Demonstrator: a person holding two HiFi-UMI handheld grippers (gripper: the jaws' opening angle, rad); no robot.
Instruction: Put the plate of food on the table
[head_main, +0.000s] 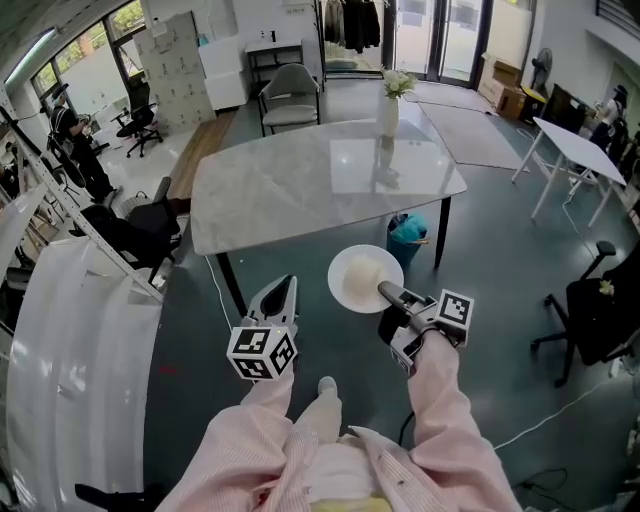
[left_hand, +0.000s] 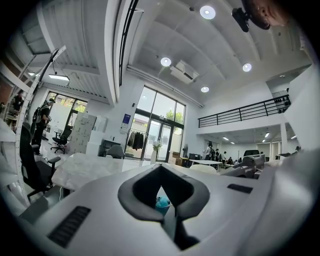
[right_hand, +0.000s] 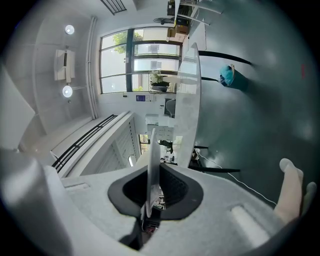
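1. At the far left a large white curved panel (head_main: 60, 350) fills the corner. Black office chairs (head_main: 135, 228) stand just beyond it.
2. The left gripper (head_main: 278, 300) is held over the dark floor, short of the desk's near edge. Its jaws are together with nothing between them.
3. The marble desk (head_main: 300, 185) lies ahead, and its near half is bare. A grey chair (head_main: 290, 92) stands behind its far side.
4. The white plate (head_main: 362, 275) is in the air over the floor, just short of the desk's near edge and not above the top. What lies on it cannot be made out.
5. A white vase (head_main: 388, 115) stands near the desk's far right edge and holds white flowers (head_main: 397, 82).
6. A teal bin (head_main: 407, 236) sits on the floor under the desk's right end, just beyond the plate. Its contents are not clear.
7. The right gripper (head_main: 385, 292) is clamped on the plate's near rim. In the right gripper view the rim (right_hand: 151, 165) runs edge-on between the dark pads (right_hand: 172, 187).
8. A white folding table (head_main: 580, 150) and a black office chair (head_main: 592, 310) stand well apart to the right.
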